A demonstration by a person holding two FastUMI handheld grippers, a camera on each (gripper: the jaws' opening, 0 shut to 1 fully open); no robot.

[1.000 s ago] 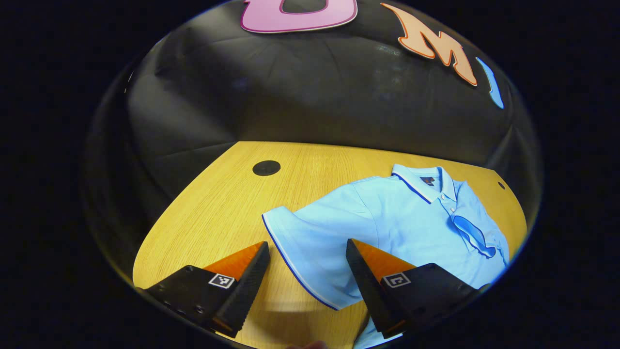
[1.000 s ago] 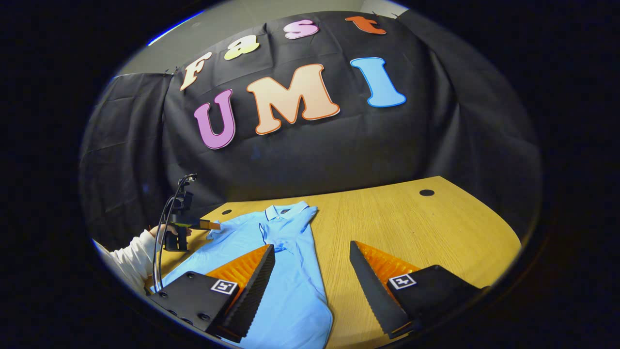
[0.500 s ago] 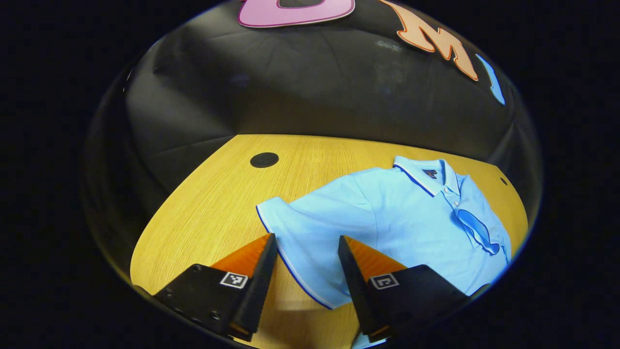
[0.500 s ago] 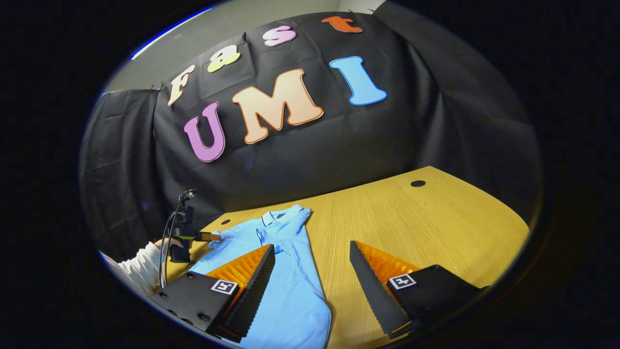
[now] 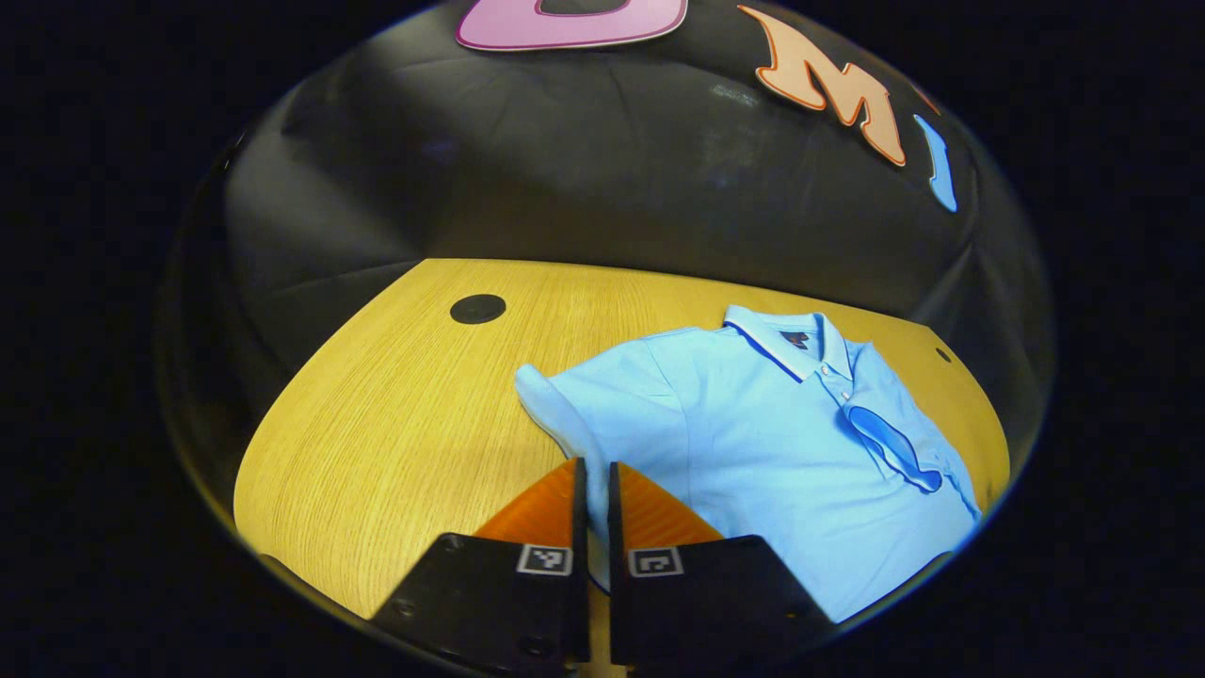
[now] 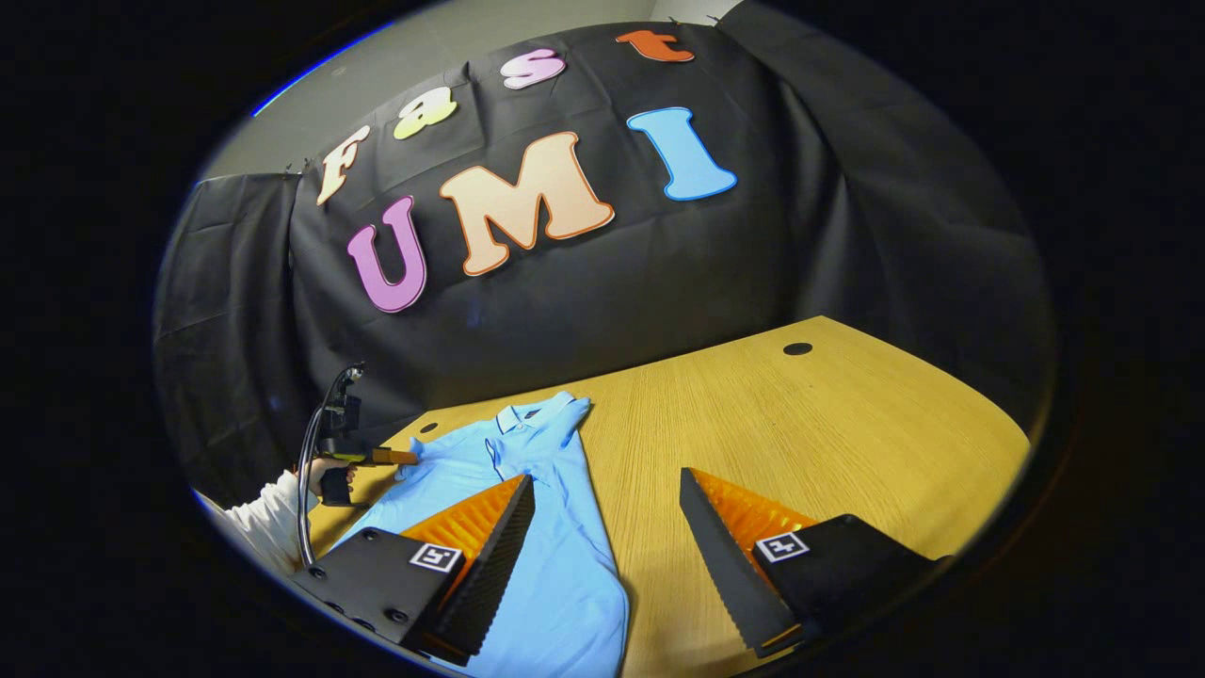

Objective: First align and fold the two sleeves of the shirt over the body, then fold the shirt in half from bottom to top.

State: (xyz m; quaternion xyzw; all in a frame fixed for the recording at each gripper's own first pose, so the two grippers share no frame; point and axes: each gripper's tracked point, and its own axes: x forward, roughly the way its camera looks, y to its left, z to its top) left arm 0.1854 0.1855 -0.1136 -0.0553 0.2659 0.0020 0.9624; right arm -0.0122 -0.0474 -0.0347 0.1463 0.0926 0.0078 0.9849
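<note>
A light blue polo shirt (image 5: pixel 753 424) lies flat on the wooden table (image 5: pixel 377 433), collar toward the far wall. Its right sleeve (image 5: pixel 890 441) lies folded over the chest. My left gripper (image 5: pixel 593 463) is shut on the hem of the left sleeve (image 5: pixel 565 400), which bunches just ahead of the fingertips. In the right gripper view the shirt (image 6: pixel 555 537) runs toward the lower left, and the left gripper (image 6: pixel 381 457) pinches its far sleeve, held by a hand with a white cuff (image 6: pixel 268 518). My right gripper (image 6: pixel 606 476) hangs open above the shirt's near edge, holding nothing.
A round black cable hole (image 5: pixel 477 308) sits in the table left of the shirt, another (image 6: pixel 797 348) at the far right. Bare wood (image 6: pixel 847 443) stretches right of the shirt. The black cloth wall closes off the table's far side.
My left gripper's fingers closed from wide open onto the left sleeve's hem, and the sleeve bunched up. The right gripper stayed open and barely shifted.
</note>
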